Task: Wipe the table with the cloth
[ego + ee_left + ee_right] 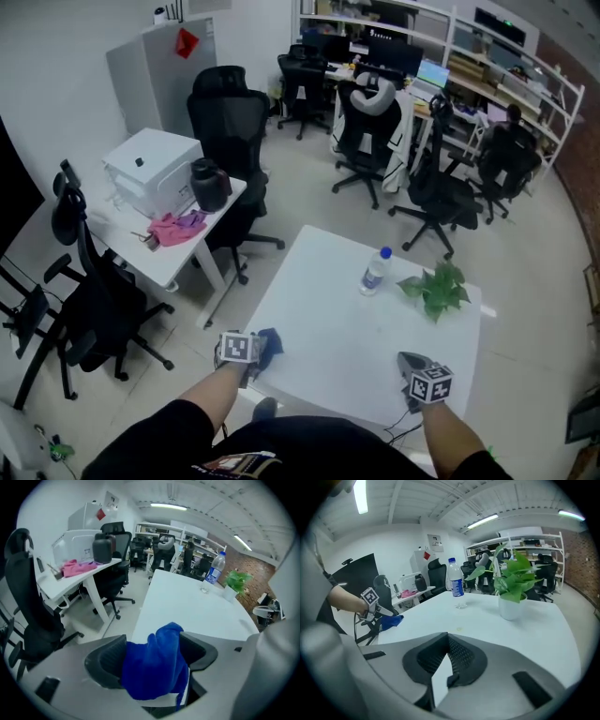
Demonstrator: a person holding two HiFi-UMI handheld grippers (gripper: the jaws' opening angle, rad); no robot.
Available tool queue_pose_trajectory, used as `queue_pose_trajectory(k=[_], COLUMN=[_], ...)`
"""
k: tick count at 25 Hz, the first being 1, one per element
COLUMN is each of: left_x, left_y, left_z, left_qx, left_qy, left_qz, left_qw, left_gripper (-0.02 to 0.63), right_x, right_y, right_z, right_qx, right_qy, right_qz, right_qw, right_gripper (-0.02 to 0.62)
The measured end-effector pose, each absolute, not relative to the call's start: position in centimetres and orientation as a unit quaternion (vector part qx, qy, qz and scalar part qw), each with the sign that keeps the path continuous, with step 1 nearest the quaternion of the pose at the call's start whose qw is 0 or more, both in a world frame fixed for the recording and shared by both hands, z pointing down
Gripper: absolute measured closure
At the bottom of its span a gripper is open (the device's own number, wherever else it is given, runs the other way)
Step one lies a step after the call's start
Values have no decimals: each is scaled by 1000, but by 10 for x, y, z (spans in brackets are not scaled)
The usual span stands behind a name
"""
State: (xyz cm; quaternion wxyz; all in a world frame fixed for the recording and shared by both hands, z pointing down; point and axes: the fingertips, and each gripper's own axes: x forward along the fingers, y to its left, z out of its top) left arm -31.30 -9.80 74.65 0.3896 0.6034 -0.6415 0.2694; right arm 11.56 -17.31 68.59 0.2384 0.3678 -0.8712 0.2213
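Step in hand: start of the wipe. The cloth (154,667) is gripped but, as far as I can judge, no stroke is laid across the table (347,319) yet.

Left gripper (258,354): jaws spread wide, blue cloth bunched between them, pressing against both pads, so it's pinching the cloth. One fold sticks up above the jaws and a tail hangs below them. The near left corner of the table sits just under and ahead of the jaws, with the bare white top running away straight ahead.

Right gripper (446,644): jaws pressed together at the tips, nothing between them. Table top is directly below and ahead of the jaws.

A bottle (375,270) and a potted plant (436,289) stand well ahead of both jaw pairs, toward the far side. A small yellowish spot (459,629) lies just ahead of the right jaws; can't tell what it is.

Next move, my read: lower the cloth flat onto the top, push it forward and sideways in passes, and keep it clear of the bottle and plant.

Pose: both forearms reach forward and low from the body, the left at the table's near left corner, the right at the near right edge. Grippers are well apart, both pointing across the table.
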Motion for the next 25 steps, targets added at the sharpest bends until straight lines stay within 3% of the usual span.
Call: queue_pose_trajectory(k=[5,13,15,16,17,21,25], left_x=[-295,-291,-286,-282,-278,-252,-174], left_y=[-97,-100,-100,-99,-100,-120,-178], left_z=[767,783,780,780,780,766,711], left_qx=[598,613,621,623,624,650,730], left_qy=[-616,-605,-588,-580,-574,-560,-517], left_qz=[280,351,378,393,404,374,292], left_qw=[430,367,355,350,343,353,339], left_gripper=[239,260,337,437,495,526,529], right_x=[115,117,119,121,124,133,149], right_y=[-172,-170,-168,-167,-165,-161,-158], right_z=[687,688,690,691,692,689,684], right_qx=[367,377,379,381,383,389,403], right_qy=[-869,-865,-864,-863,-862,-862,-858], right_qz=[221,221,223,224,225,228,232], right_qw=[247,245,244,244,243,233,220], right_gripper=[583,583,583,583,583,583,583])
